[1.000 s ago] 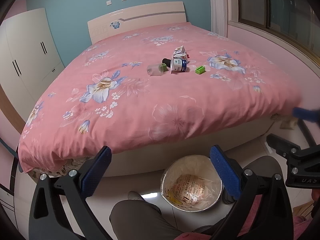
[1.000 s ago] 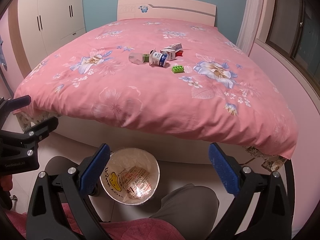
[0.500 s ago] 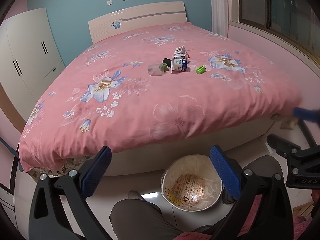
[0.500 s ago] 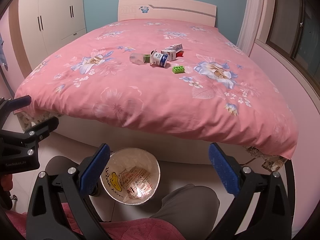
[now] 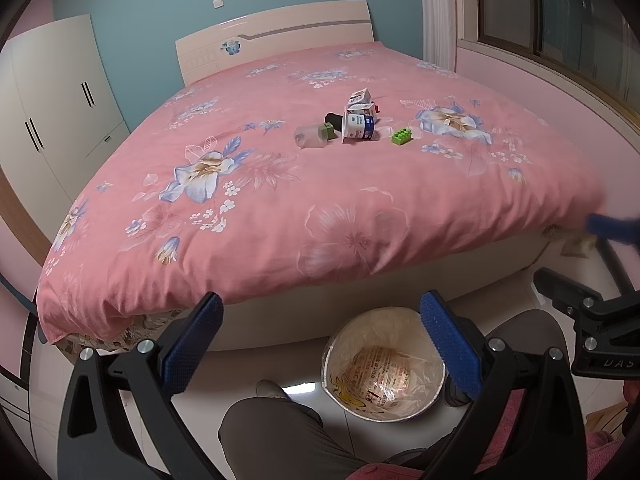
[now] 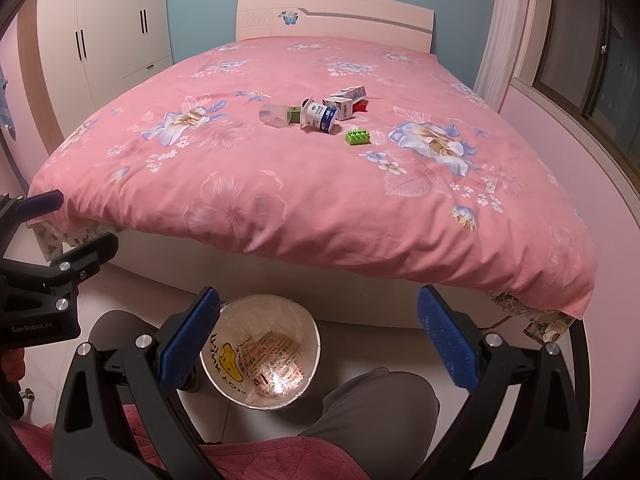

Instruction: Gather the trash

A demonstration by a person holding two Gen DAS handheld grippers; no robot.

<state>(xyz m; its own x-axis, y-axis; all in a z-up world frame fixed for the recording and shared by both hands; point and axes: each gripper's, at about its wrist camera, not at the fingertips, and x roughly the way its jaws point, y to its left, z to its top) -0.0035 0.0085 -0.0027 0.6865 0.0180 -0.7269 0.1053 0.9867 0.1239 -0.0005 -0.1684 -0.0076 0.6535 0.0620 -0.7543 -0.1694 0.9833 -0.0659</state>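
Note:
A small pile of trash lies mid-bed: a white and blue yogurt cup (image 5: 359, 126) (image 6: 319, 116) on its side, a milk carton (image 5: 360, 98) (image 6: 345, 102), a clear plastic cup (image 5: 308, 136) (image 6: 275, 115) and a green toy brick (image 5: 402, 136) (image 6: 358, 137). A lined waste bin (image 5: 384, 364) (image 6: 262, 354) with a wrapper inside stands on the floor at the bed's foot. My left gripper (image 5: 320, 332) and right gripper (image 6: 318, 326) hang open and empty above the floor, well short of the trash.
The pink floral bedspread (image 5: 320, 200) covers a wide bed with a white headboard (image 6: 334, 16). White wardrobes (image 5: 52, 120) stand on the left and a window ledge (image 6: 580, 128) runs along the right. A person's grey-trousered knees (image 5: 280, 428) (image 6: 380, 404) flank the bin.
Both views have tilted slightly, so the bed and trash sit a little lower in frame. Both grippers stay open; nothing on the bed has moved.

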